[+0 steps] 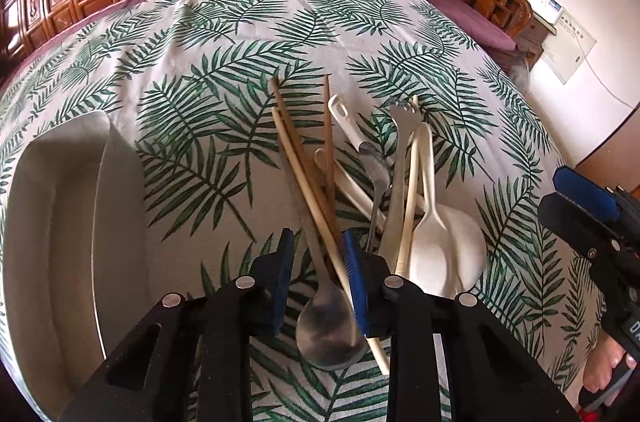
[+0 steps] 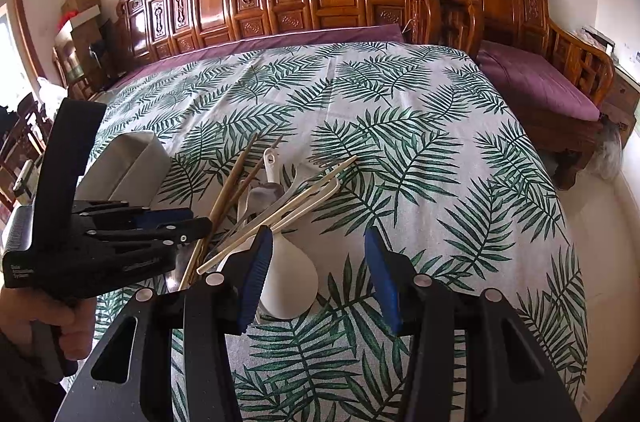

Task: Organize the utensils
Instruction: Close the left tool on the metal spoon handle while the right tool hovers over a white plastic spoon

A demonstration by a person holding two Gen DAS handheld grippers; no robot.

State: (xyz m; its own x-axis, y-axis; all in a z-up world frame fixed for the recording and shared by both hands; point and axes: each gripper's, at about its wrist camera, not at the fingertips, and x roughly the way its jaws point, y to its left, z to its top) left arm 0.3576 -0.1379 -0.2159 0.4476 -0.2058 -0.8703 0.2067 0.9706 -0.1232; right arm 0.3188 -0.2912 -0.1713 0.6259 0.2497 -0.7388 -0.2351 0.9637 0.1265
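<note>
Straddling the metal spoon point(image 1: 326, 326) near the table's front edge, the left gripper point(image 1: 318, 282) is open; close squarely on its handle without pinching the pale chopsticks point(image 1: 308, 198) crossing it. The right gripper point(image 2: 320, 278) hangs open, empty. One pile: two brown chopsticks point(image 1: 329, 142), two pale, several spoons, one white tray point(image 1: 52, 222).

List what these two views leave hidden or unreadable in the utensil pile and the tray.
- Tray: left wrist view, cut by the left edge; right wrist view, left gripper covers it.
- Metal spoon: handle buried under chopsticks.
- Left gripper: whether its fingers touch anything, unclear.
- White ladle: right gripper's finger overlaps it.
</note>
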